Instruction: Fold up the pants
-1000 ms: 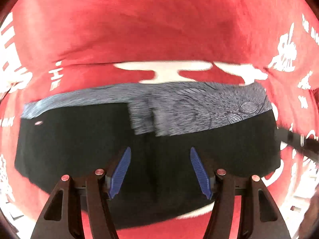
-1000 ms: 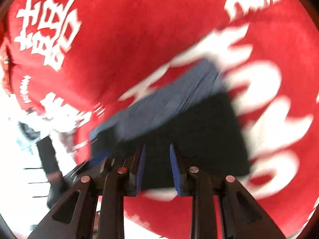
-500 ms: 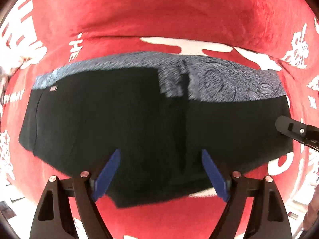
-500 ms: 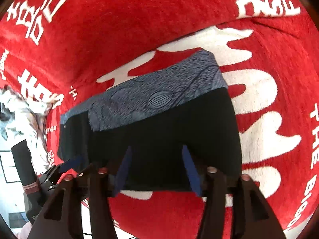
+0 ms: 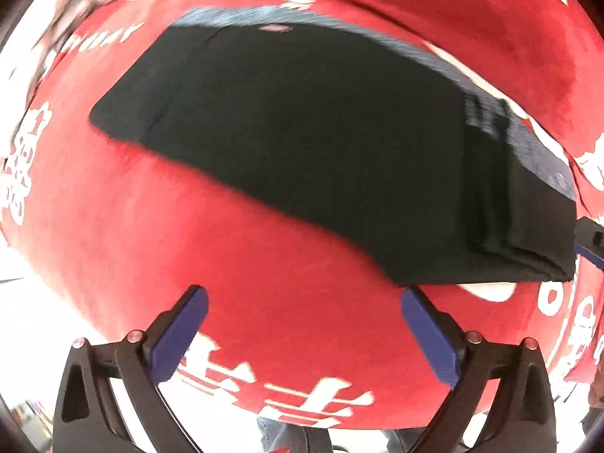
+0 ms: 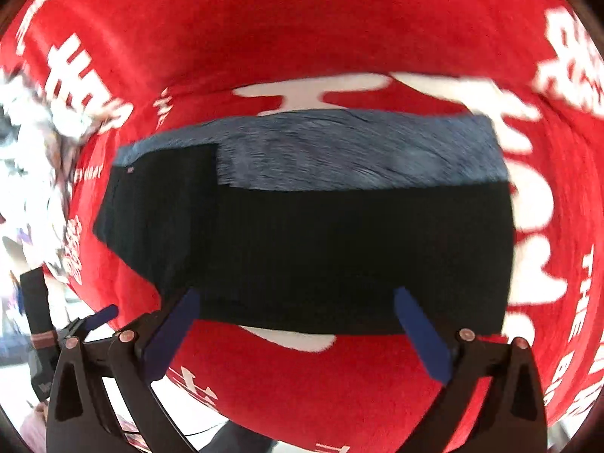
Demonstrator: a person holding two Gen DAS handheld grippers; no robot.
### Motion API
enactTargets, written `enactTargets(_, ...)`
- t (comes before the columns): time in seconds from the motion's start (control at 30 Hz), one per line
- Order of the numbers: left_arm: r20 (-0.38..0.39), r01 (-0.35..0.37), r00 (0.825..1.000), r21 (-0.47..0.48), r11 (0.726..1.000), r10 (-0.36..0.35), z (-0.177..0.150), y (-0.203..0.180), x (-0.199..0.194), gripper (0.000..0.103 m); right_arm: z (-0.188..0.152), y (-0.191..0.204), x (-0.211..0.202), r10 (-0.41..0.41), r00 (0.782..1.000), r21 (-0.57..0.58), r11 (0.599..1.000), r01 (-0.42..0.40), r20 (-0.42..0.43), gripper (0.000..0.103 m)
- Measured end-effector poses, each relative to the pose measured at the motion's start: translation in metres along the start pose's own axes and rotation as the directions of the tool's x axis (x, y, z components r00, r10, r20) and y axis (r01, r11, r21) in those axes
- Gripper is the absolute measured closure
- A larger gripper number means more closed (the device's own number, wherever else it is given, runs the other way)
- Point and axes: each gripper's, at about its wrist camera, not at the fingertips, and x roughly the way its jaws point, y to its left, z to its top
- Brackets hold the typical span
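Note:
The black pants (image 5: 321,143) lie folded flat on the red cloth, with a grey-blue patterned band (image 6: 362,151) along their far edge. In the right wrist view the pants (image 6: 321,249) fill the middle. My left gripper (image 5: 302,324) is open and empty, above bare red cloth just short of the pants' near edge. My right gripper (image 6: 294,324) is open and empty, its fingertips over the pants' near edge. The left gripper also shows at the left of the right wrist view (image 6: 102,315). A tip of the right gripper shows at the right edge of the left wrist view (image 5: 590,239).
A red tablecloth (image 5: 264,271) with white lettering covers the table (image 6: 302,37). A pile of light clothes (image 6: 34,143) lies at the far left. The table's near edge (image 5: 283,421) runs just below my grippers.
Both grippers have opened wide and pulled back from the pants. The left one has swung left and now sits over bare cloth. The pants lie folded and still.

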Motion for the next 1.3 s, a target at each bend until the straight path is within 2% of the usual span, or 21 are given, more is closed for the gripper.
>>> enactTargets(0.07,-0.013,-0.002,1.0,-0.02,1.0,0.002,-0.003,0.012,0.002,0.0,0.004,0.016,0.006,-0.006,1.0,-0.044,0.999,0.005,-0.026,0.0)
enactTargets(0.2,-0.061,-0.022,0.998,-0.038,0.999,0.019,-0.005,0.033,0.006,0.0,0.006,0.03,0.011,-0.022,0.997,-0.054,0.998,0.019,-0.07,0.0)
enactTargets(0.37,-0.097,-0.144,0.986,-0.047,0.988,0.139,0.007,0.051,0.011,0.0,0.003,0.039,0.015,-0.059,0.993,-0.028,0.998,0.057,-0.105,0.0)
enactTargets(0.53,-0.096,-0.104,0.991,-0.08,0.991,0.096,0.017,0.073,-0.002,0.0,0.002,0.04,0.01,-0.081,0.987,0.008,0.996,0.083,-0.135,0.0)
enactTargets(0.63,-0.059,-0.061,0.997,-0.082,0.995,0.056,0.02,0.086,-0.022,0.0,0.003,0.045,0.001,-0.092,0.985,0.012,0.995,0.095,-0.144,0.0)
enactTargets(0.73,-0.011,-0.055,0.998,-0.086,0.995,0.054,0.023,0.087,-0.043,0.0,0.008,0.056,-0.011,-0.105,0.985,-0.005,0.994,0.106,-0.134,0.0)
enactTargets(0.93,0.041,-0.03,0.999,-0.121,0.992,0.035,0.044,0.114,-0.062,0.0,0.025,0.084,-0.022,-0.11,0.988,-0.043,0.993,0.106,-0.106,0.0)
enactTargets(1.1,0.038,-0.032,0.999,-0.14,0.99,0.038,0.046,0.125,-0.056,0.0,0.031,0.107,-0.015,-0.101,0.989,-0.086,0.992,0.092,-0.104,0.0)
enactTargets(1.3,0.011,-0.046,0.999,-0.141,0.989,0.048,0.041,0.131,-0.035,0.0,0.019,0.111,0.008,-0.085,0.987,-0.083,0.994,0.074,-0.139,0.0)
